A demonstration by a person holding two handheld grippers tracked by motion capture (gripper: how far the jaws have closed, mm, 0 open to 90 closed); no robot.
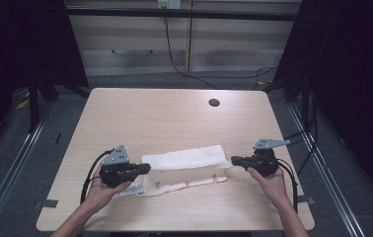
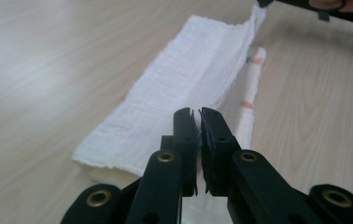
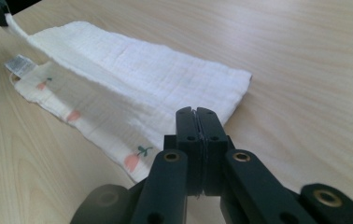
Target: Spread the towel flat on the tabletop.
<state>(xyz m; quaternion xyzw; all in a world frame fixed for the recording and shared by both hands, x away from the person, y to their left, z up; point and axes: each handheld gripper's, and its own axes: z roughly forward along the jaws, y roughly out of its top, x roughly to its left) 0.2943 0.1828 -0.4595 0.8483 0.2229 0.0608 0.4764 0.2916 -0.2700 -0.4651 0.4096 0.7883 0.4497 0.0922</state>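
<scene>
Leftmost in the high view, dark floor and a metal rail (image 1: 12, 163) run alongside the table (image 1: 174, 118), a pale wood-grain top with rounded corners and a round cable hole (image 1: 214, 102) near its far edge. Behind it stands a light cabinet wall (image 1: 189, 44) with a black cable (image 1: 174, 59) hanging down it, and black curtains (image 1: 352, 74) close off the right side of the room.

Moving rightwards along the near half of the table, the person's left hand (image 1: 100, 192) holds the left gripper (image 1: 147, 168), its jaws pinched together on the left end of the white cloth (image 1: 184, 160); in the left gripper view a thin edge of fabric sits between the closed pads. A small label (image 1: 130, 190) pokes out of the cloth near that hand.

The cloth itself lies in the middle of the near half, a long folded strip stretching left to right between the two grippers. Its upper layer is lifted along the near edge, uncovering a lower strip printed with small pink shapes (image 3: 74, 115).

Further right, the right gripper (image 1: 234, 160) meets the cloth's right end, jaws pressed tight with the fabric's corner nipped between them, held by the right hand (image 1: 271, 180). Beyond it, another rail (image 1: 322, 173) and grey floor border the table.
</scene>
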